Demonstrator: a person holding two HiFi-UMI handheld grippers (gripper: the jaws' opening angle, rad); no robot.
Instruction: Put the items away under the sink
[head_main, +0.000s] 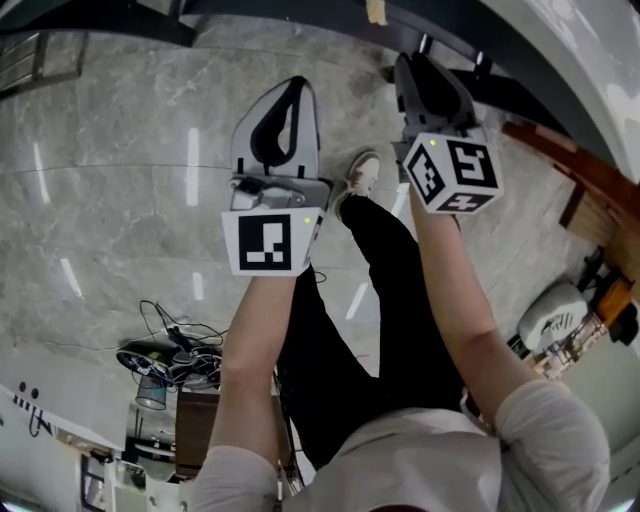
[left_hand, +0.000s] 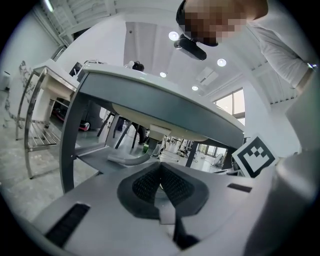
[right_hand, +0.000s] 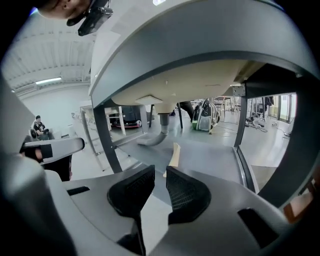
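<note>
My left gripper (head_main: 283, 122) and right gripper (head_main: 432, 84) are held out side by side above the marble floor, in front of the sink stand's dark frame (head_main: 300, 10). The left gripper view looks up at the sink basin's underside (left_hand: 165, 112), its drain pipe (left_hand: 149, 146) and the grey shelf (left_hand: 97, 155) below. That gripper (left_hand: 160, 172) is shut, pads touching, holding nothing. The right gripper (right_hand: 160, 175) is open by a narrow gap, empty, facing the basin (right_hand: 200, 75), drain pipe (right_hand: 162, 122) and shelf (right_hand: 210, 150). A pale beige strip (right_hand: 173, 152) lies on the shelf.
The person's leg and shoe (head_main: 360, 175) stand between the grippers. Tangled cables and a cup (head_main: 165, 362) lie on the floor at lower left. Wooden furniture (head_main: 590, 190) and a white appliance (head_main: 550, 315) are at the right. A metal rack (left_hand: 35, 135) stands left of the sink.
</note>
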